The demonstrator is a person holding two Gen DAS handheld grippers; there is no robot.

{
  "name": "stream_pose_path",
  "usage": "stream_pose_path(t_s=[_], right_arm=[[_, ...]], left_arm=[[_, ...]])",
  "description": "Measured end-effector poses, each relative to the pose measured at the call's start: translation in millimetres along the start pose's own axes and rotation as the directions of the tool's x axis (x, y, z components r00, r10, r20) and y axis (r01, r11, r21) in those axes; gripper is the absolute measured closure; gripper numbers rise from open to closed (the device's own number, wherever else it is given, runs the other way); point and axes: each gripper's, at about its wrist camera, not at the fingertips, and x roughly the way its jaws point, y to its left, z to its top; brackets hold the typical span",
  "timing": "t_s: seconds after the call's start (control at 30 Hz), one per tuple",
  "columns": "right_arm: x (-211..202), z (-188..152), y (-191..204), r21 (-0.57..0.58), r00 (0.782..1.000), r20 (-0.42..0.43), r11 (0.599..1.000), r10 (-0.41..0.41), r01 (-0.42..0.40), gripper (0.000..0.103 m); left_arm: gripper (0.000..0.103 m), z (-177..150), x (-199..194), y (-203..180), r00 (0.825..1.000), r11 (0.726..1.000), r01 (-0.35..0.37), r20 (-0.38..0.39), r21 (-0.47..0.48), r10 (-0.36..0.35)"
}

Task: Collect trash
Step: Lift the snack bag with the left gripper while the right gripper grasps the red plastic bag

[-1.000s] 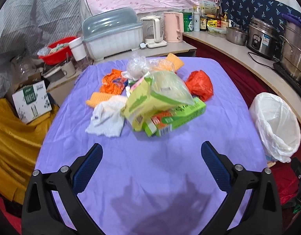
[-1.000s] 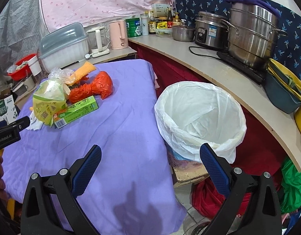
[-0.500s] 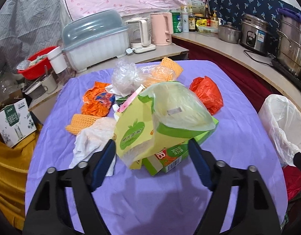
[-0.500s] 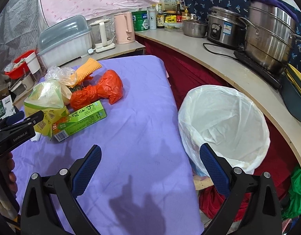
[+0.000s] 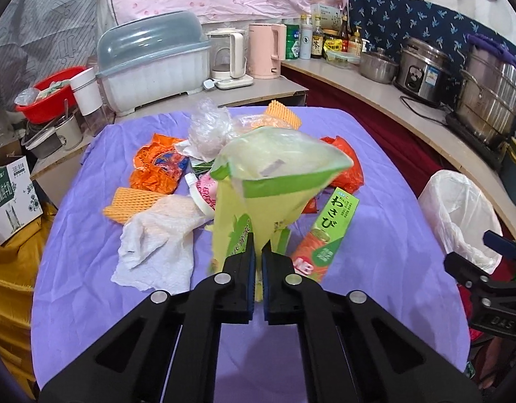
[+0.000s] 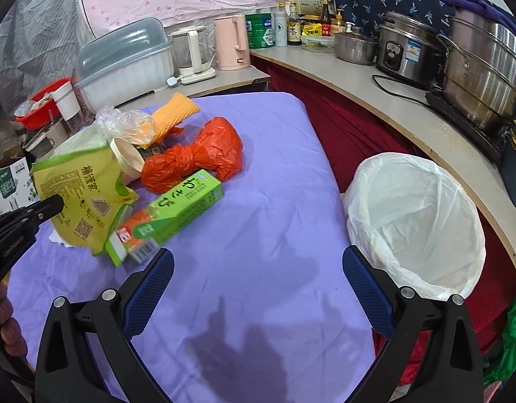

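Your left tool [image 5: 257,252] pinches the yellow-green bag [image 5: 258,198] upright, mouth up, bottom hidden; right tool [image 6: 258,268] gapes wide.

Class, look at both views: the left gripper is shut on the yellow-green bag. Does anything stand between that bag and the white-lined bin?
Nothing visible blocks it. Between the yellow-green bag in the left gripper and the bin lies the green box, low on the purple cloth; the right gripper hangs open nearby.
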Motion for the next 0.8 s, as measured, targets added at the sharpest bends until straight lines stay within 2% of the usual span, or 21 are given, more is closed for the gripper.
stream_pose_path(t_s=[0.23,0.4,0.6,0.8], right_arm=[[7.6,19.7,16.9,0.003,0.999,0.025,0.999,0.035,-0.035,0.007],[29.4,44.7,20.9,0.027,0.997,0.030,0.997,0.076,-0.077,0.011],[73.3,79.9,22.9,0.075,0.994,0.023,0.991,0.107,-0.108,0.014],[115.2,106.1,30.2,0.088,0.995,0.007,0.991,0.102,-0.102,0.016]], left_arm=[[0.100,3.4,-27.8,32.9,0.999,0.996,-0.029,0.030,-0.079,0.031],[0.100,10.3,-38.5,59.3,0.998,0.990,-0.035,0.042,-0.138,0.041],[0.100,12.9,-31.2,69.8,0.999,0.987,-0.032,0.033,-0.159,0.038],[0.100,14.1,-14.9,72.1,1.000,0.985,-0.017,0.011,-0.174,0.019]])
